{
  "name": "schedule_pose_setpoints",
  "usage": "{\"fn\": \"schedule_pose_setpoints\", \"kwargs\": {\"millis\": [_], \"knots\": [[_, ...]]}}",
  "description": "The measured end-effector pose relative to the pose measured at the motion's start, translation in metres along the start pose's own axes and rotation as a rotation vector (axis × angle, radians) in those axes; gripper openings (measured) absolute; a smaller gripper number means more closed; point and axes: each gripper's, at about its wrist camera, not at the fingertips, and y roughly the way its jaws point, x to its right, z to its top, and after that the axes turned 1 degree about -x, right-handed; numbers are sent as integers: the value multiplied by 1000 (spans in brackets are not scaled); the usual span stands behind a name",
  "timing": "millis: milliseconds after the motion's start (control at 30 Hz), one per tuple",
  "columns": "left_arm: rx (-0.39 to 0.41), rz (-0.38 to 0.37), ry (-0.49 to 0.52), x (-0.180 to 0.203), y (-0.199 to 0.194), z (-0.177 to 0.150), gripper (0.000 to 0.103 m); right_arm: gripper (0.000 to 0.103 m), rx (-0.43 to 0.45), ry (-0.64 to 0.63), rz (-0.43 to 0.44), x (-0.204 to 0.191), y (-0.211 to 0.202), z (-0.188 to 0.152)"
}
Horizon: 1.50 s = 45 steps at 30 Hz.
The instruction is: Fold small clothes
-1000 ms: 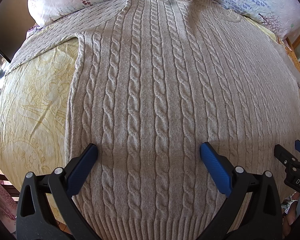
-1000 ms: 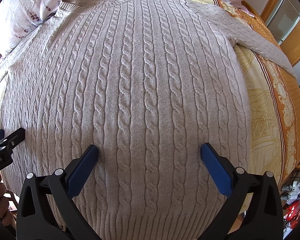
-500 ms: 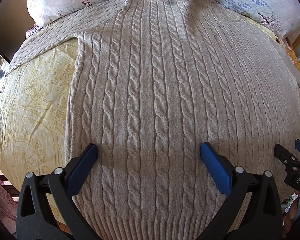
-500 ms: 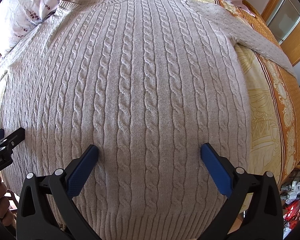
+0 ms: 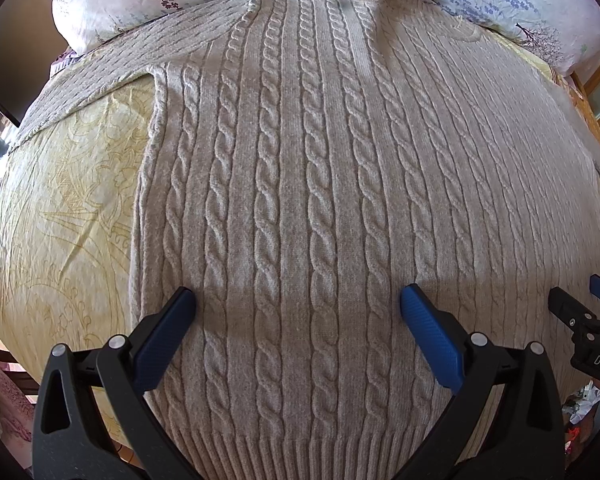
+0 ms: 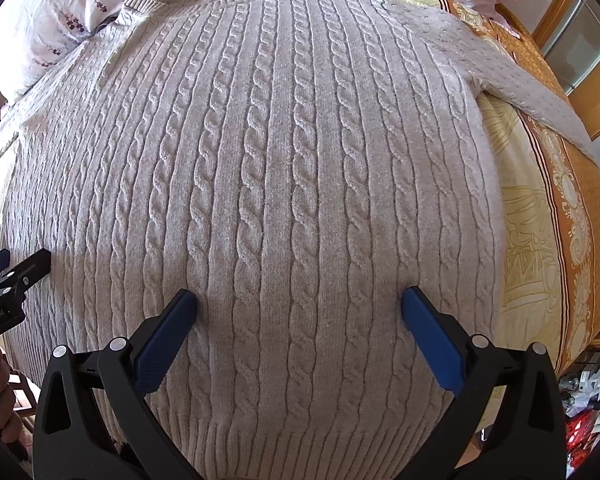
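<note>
A beige cable-knit sweater (image 5: 320, 184) lies flat and face up on the bed, collar at the far end, hem nearest me; it also fills the right wrist view (image 6: 280, 168). Its left sleeve (image 5: 112, 68) stretches out to the left, its right sleeve (image 6: 512, 76) to the right. My left gripper (image 5: 298, 306) is open and empty above the lower left part of the sweater. My right gripper (image 6: 300, 308) is open and empty above the lower right part. Each gripper's tip shows at the edge of the other's view.
A yellow patterned bedsheet (image 5: 68, 216) with an orange border (image 6: 572, 216) lies under the sweater. Floral pillows (image 5: 520, 4) sit at the head of the bed. Clutter (image 6: 588, 412) lies on the floor at the lower right, past the bed edge.
</note>
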Motion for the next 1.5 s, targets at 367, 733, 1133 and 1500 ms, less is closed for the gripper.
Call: {"fn": "schedule_pose_setpoints", "kwargs": {"millis": [367,733,1133,1500], "knots": [[-8,-1,-2,-2,2,4,101,102,196,439,419,125,-27,24],[-20,-1,-14,-2,5,11,101,85,385,1048,604,318,10,37],[-19,8,-43,-3,7,16,101,51,454,1157,596,352,40,56],[-18,5,-38,-2,8,18,101,16,549,1072,615,360,33,80]]}}
